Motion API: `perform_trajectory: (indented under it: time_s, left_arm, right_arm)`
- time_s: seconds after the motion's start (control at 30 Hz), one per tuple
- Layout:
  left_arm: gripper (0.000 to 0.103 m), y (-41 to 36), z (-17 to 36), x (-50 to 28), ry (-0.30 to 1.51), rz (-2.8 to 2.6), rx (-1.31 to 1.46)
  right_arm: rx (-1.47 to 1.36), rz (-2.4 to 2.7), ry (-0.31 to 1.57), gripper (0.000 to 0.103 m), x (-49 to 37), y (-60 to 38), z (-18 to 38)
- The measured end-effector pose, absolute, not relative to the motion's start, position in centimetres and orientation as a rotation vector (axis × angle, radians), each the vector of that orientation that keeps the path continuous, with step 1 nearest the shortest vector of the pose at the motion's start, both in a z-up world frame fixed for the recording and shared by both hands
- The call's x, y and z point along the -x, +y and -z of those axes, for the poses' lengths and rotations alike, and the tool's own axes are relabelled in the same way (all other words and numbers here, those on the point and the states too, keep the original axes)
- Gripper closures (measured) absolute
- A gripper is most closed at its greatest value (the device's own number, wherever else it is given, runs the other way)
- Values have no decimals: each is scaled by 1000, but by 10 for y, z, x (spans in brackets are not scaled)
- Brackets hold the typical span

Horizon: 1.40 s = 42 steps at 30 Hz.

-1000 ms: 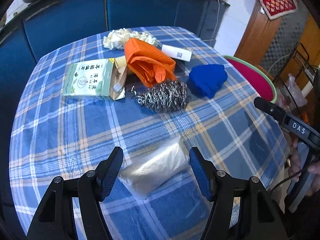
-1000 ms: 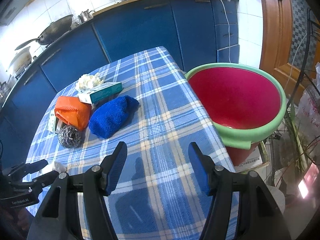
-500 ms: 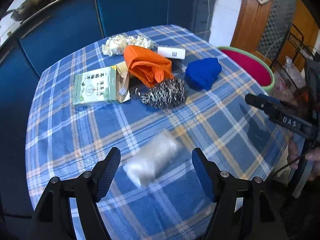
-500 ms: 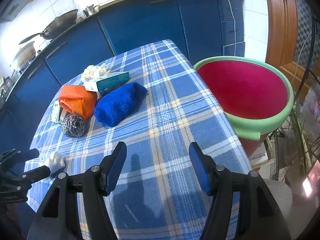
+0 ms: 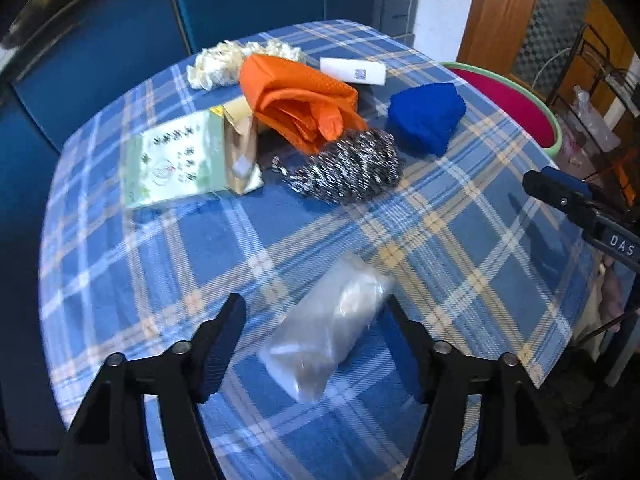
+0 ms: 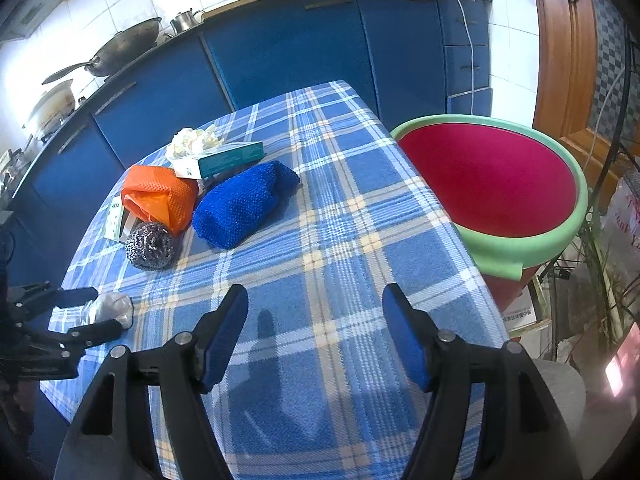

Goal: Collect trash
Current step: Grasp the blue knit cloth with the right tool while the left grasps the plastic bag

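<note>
Left gripper (image 5: 314, 322) right over the bag (image 5: 328, 326) – clear plastic, crumpled, lying flat on the desk (image 5: 200, 248) near the front edge, between the two fingers (image 5: 218, 346) but not pinched. Jaws have just been closing in, yet gaps on both sides, so nothing gripped so far. Long axis of the bag running diagonally, low-left to upper-right in the left wrist view, so not square to the fingers; probably wants a bit of wrist roll or just a squeeze across the narrow middle.

Right gripper (image 6: 316, 326) hanging over bare plaid with its jaws apart and just widening, nothing between them – well away from the bag, so clearly a left-hand job. Bin (image 6: 490, 178), red inside with a green rim, just off the desk's right edge, nearer the right hand.

Rest of the pile further back: scrubber (image 5: 344, 164), orange glove (image 5: 298, 100), blue cloth (image 5: 426, 114), tea box (image 5: 180, 158), white box (image 5: 352, 70), tissue wad (image 5: 218, 62). Soft plaid cloth on the desk, blue kitchen cabinets behind, wooden door off to the right.
</note>
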State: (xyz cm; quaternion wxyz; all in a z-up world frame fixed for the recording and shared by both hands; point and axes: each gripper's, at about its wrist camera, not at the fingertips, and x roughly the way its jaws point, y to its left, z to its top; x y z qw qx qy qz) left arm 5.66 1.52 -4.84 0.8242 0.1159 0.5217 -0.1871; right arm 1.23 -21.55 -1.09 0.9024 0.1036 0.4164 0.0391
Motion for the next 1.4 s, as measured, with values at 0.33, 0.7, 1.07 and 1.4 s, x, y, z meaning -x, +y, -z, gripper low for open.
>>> perform_trajectory:
  time_s: [0.33,0.7,1.07,1.4]
  left_arm:
    - [61,43,43,-59,1049,374,13]
    - [62,78,25,-80,904,237,247]
    - [62,83,27,-93,910,192,245]
    - [62,65,24,-92,917,212,226]
  right_arm:
    - [-187,-90,904,29,-22,-208,9]
    - [-63,-134,866,29,-68,-171,-7]
    - [-47,-218,919,29,-109,-146,12]
    - [-50,-205,917,55,-107,-149,17]
